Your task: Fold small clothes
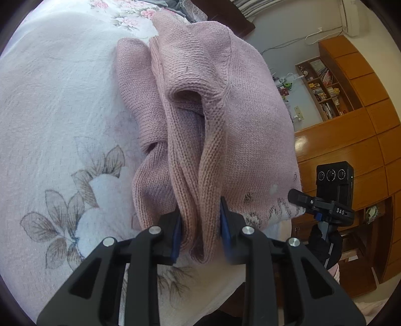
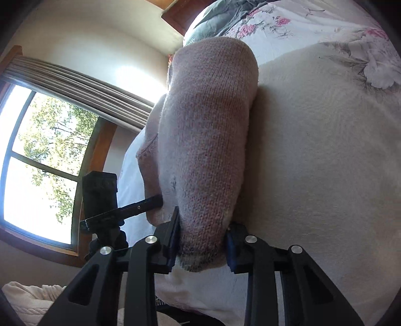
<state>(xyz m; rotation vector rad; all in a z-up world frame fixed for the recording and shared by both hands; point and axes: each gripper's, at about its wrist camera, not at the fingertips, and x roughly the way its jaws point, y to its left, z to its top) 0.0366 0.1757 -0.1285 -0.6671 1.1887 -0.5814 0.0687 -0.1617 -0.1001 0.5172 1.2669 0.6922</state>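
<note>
1. Pink sweater (image 1: 200, 105) is held up over the bed (image 1: 55, 105), bunched, hem pinched by both.
2. Left hand-held gripper (image 1: 200, 230) and right hand-held gripper (image 2: 203, 240) are each clamped on knit.
3. Fold judged barely begun; flattening, creasing left.
4. Sleeves, far edge hidden in folds.

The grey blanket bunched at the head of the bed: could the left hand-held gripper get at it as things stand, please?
Probably not yet. The left hand-held gripper is shut on the pink knitted sweater, which drapes between it and the grey blanket at the far end of the floral bedspread. It would need to let go first.
</note>
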